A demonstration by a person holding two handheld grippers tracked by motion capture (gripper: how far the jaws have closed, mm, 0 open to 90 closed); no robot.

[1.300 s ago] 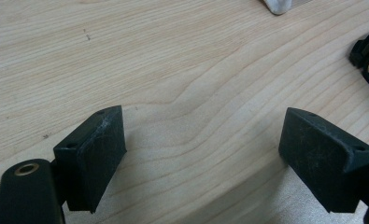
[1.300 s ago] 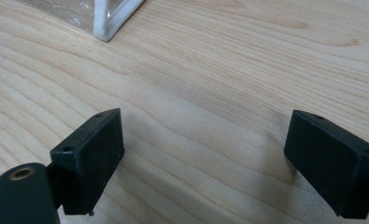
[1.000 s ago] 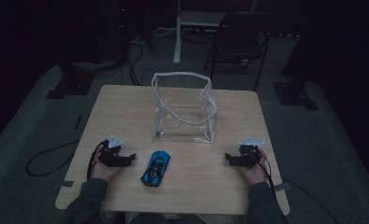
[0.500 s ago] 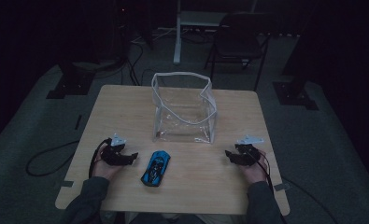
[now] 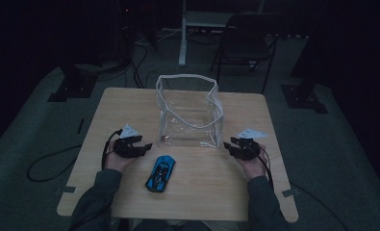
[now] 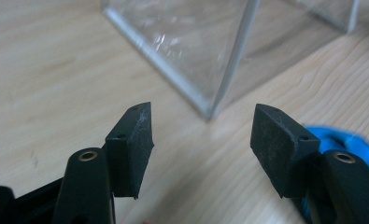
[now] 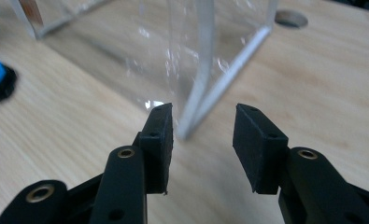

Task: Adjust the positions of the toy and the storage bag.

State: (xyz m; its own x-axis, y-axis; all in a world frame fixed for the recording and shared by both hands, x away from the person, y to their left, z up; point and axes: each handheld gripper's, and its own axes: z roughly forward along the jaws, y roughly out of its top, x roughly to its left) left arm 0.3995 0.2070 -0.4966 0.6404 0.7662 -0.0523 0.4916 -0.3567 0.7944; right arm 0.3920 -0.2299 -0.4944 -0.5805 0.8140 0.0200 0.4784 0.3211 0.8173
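Observation:
A clear plastic bag (image 5: 190,113) with white handles stands upright in the middle of the wooden table (image 5: 130,103). A blue toy car (image 5: 160,173) lies in front of it. My left gripper (image 5: 144,147) hovers left of the car, pointing at the bag's near corner (image 6: 210,109); its jaws have just been closing and stand apart with nothing between them (image 6: 203,135). The car's blue edge (image 6: 345,142) peeks out behind the right jaw. My right gripper (image 5: 228,146) sits at the bag's right front corner (image 7: 191,126), jaws also just closing, empty and apart (image 7: 203,140).
A cable hole (image 7: 291,18) is cut in the tabletop beyond the bag. A dark chair (image 5: 243,41) and stand legs are on the floor behind the table. Cables (image 5: 48,163) trail off the table's left side.
Both grippers have lifted a little off the table and edged toward the bag. The car and bag have not moved.

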